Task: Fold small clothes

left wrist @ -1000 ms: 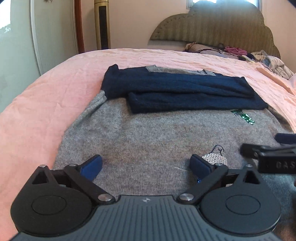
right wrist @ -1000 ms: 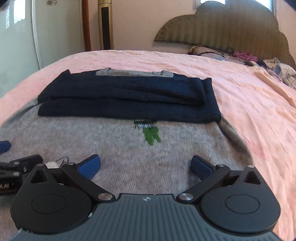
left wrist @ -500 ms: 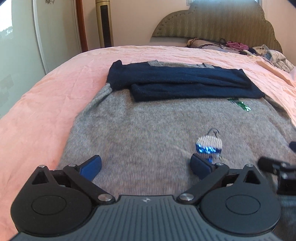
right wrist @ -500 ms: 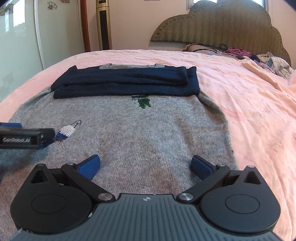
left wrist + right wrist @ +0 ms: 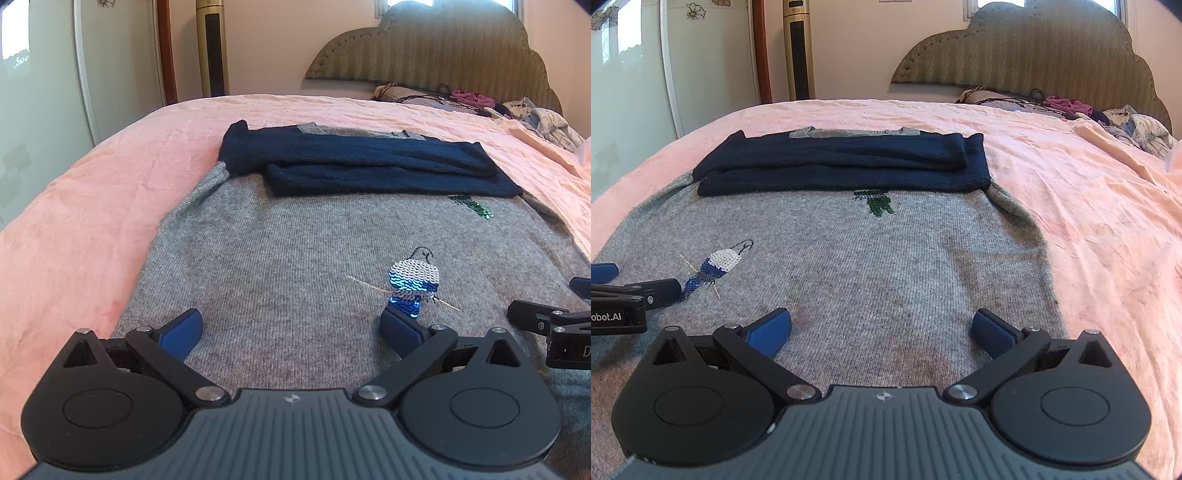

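Note:
A grey knit sweater [image 5: 295,258] [image 5: 886,258] lies flat on the pink bed, its navy sleeves [image 5: 362,166] [image 5: 842,164] folded across the chest. A sequinned bird [image 5: 412,284] [image 5: 714,267] and a green motif [image 5: 877,201] decorate the front. My left gripper [image 5: 291,326] hovers open over the sweater's lower left part, empty. Over the lower right part hangs my right gripper [image 5: 882,326], open and empty too. Each gripper shows at the edge of the other's view: the right gripper [image 5: 554,328], the left gripper [image 5: 624,295].
The pink bedsheet [image 5: 92,221] [image 5: 1108,221] spreads around the sweater. A pile of clothes [image 5: 1126,122] lies at the padded headboard [image 5: 1015,55]. A tower fan [image 5: 798,51] and a glass door [image 5: 628,92] stand beyond the bed's far left.
Both grippers have drawn back toward the sweater's hem and risen a little, so more of the grey front shows. Both stay open.

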Tool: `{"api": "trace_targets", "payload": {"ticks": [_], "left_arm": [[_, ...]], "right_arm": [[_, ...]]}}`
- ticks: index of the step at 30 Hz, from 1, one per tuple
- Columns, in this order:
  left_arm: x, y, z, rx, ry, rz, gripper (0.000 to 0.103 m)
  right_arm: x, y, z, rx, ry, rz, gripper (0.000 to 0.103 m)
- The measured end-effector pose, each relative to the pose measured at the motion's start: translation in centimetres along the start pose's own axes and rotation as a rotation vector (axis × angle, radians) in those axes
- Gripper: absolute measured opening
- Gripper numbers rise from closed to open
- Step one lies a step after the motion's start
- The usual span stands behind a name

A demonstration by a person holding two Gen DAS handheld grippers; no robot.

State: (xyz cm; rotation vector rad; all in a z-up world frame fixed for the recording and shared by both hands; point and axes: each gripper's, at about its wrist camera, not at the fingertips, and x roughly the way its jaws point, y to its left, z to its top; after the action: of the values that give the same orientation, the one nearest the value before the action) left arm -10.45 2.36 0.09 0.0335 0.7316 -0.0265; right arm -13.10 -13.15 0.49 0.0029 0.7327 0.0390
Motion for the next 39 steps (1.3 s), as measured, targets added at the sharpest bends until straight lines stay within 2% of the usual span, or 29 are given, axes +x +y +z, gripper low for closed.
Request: {"api": "trace_targets", "payload": {"ticks": [23,32,39], "left_arm": [[0.0,0.1,0.0,-0.010,-0.003,-0.011,0.103],[0.0,0.1,0.0,-0.010,-0.004,-0.010,0.103],[0.1,0.1,0.1,-0.004,-0.001,-0.007,0.103]], "right_arm": [[0.0,0.0,0.1,0.002,0.000,0.003,0.103],[-2.6,0.1,-2.0,-0.030,0.003,0.021,0.103],[-2.4,0.2,-1.9,-0.031,0.002,0.022,0.103]]}}
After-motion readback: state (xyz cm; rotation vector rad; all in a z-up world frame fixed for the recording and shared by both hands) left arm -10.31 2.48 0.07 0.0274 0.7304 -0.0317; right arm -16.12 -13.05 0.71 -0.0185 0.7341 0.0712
